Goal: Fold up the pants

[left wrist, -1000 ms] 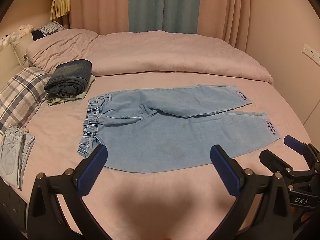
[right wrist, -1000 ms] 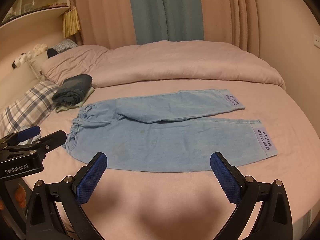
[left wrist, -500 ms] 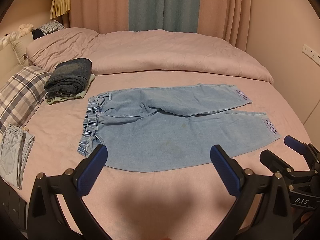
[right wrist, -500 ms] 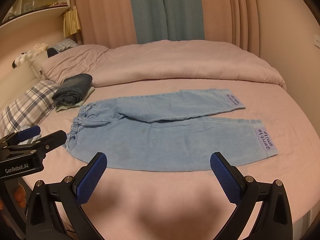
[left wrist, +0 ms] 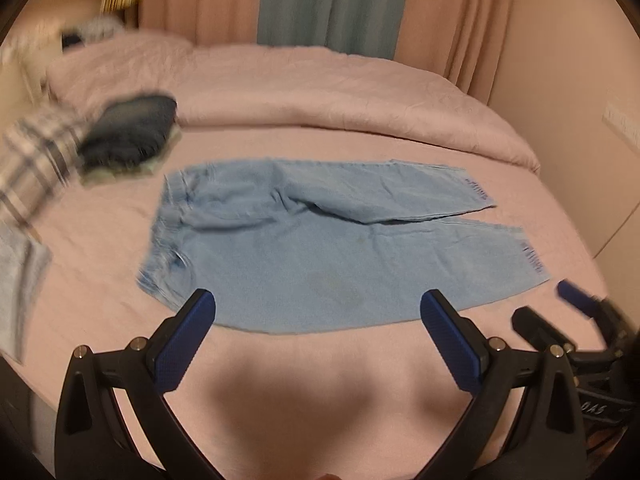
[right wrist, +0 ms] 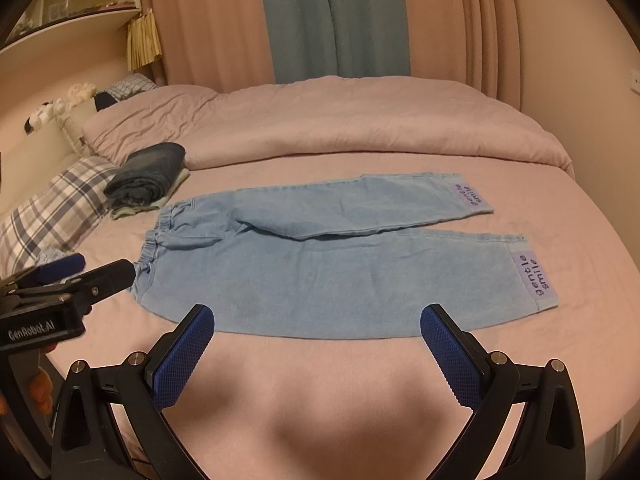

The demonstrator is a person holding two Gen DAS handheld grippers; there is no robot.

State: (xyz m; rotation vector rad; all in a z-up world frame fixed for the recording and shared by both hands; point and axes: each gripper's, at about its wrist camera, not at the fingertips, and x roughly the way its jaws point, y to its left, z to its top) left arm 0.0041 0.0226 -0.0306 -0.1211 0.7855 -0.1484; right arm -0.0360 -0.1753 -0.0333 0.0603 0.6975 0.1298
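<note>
Light blue denim pants [left wrist: 320, 248] lie flat on the pink bed [left wrist: 320, 360], waistband to the left, both legs pointing right with lilac "gentle smile" cuffs. They also show in the right wrist view [right wrist: 340, 272]. My left gripper [left wrist: 316, 332] is open and empty, just short of the pants' near edge toward the waist end. My right gripper [right wrist: 316, 344] is open and empty, also just short of the near edge. The left gripper shows in the right wrist view [right wrist: 76, 272]; the right gripper shows in the left wrist view [left wrist: 560, 312].
A stack of folded dark jeans [right wrist: 148, 176] sits at the back left beside a plaid pillow [right wrist: 52, 216]. Another light denim garment [left wrist: 20, 280] lies at the left edge. A rolled pink duvet [right wrist: 340, 124] runs along the back, with curtains behind it.
My left gripper has moved forward and to the left, blurring its view; the pants sit closer to its fingers. The right gripper has crept slightly forward. Both stay open.
</note>
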